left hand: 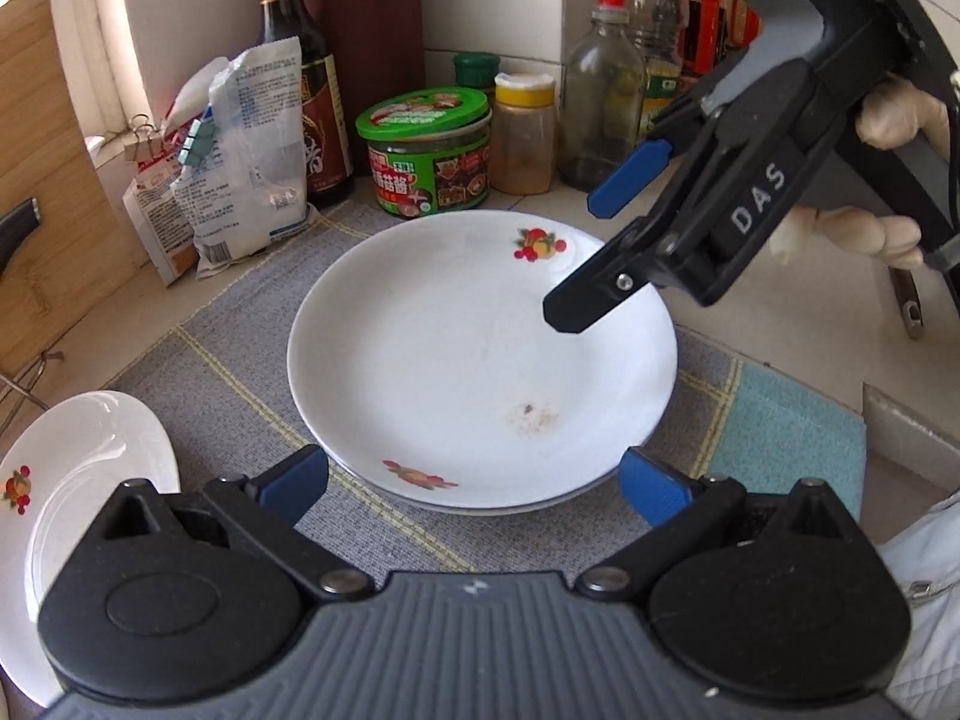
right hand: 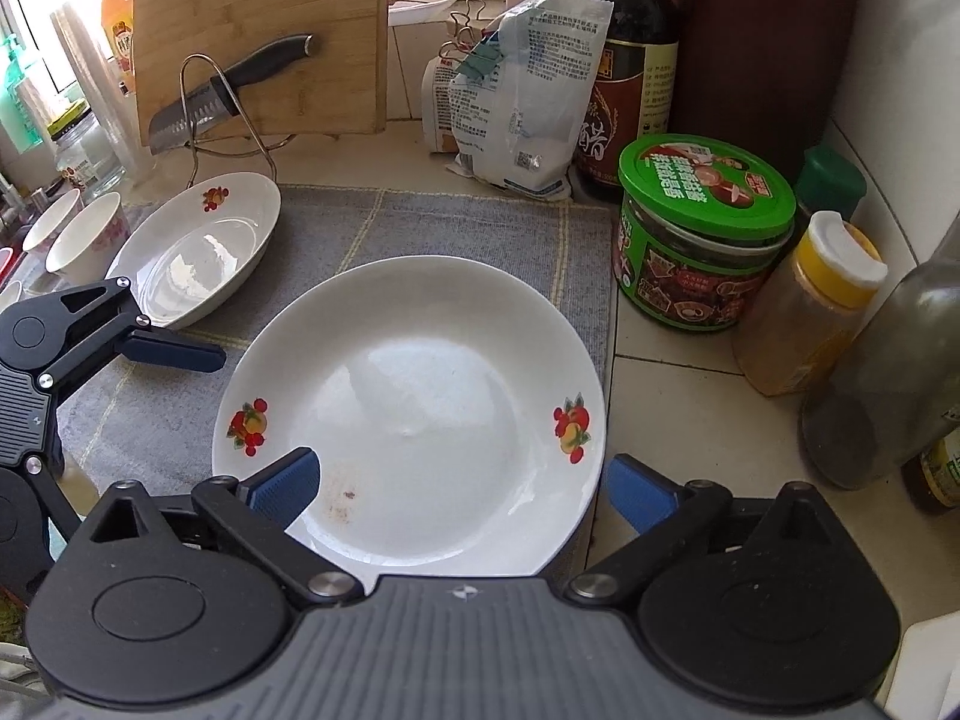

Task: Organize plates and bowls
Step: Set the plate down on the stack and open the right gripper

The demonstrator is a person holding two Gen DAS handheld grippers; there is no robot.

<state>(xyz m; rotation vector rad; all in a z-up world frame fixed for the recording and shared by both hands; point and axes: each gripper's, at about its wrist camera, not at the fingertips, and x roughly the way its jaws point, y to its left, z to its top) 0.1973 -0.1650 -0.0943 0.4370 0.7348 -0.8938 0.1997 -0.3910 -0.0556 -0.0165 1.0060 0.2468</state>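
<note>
A white plate with fruit prints (left hand: 474,354) lies on a second plate on the grey mat (left hand: 228,360); it also shows in the right wrist view (right hand: 420,408). My left gripper (left hand: 474,486) is open and empty just in front of the plate's near rim. My right gripper (right hand: 462,486) is open and empty, jaws spread over the plate's near edge; it shows in the left wrist view (left hand: 600,252) above the plate's right side. Another fruit-print plate (right hand: 198,246) lies at the mat's left (left hand: 78,492). Two small bowls (right hand: 84,240) stand at the far left.
A green-lidded jar (right hand: 702,234), yellow-capped spice bottle (right hand: 810,306), dark sauce bottle (right hand: 630,60) and other bottles (left hand: 606,102) line the back. A clipped bag (right hand: 528,102), a cutting board (right hand: 258,36) and a knife (right hand: 222,96) stand behind the mat. A blue cloth (left hand: 786,432) lies right.
</note>
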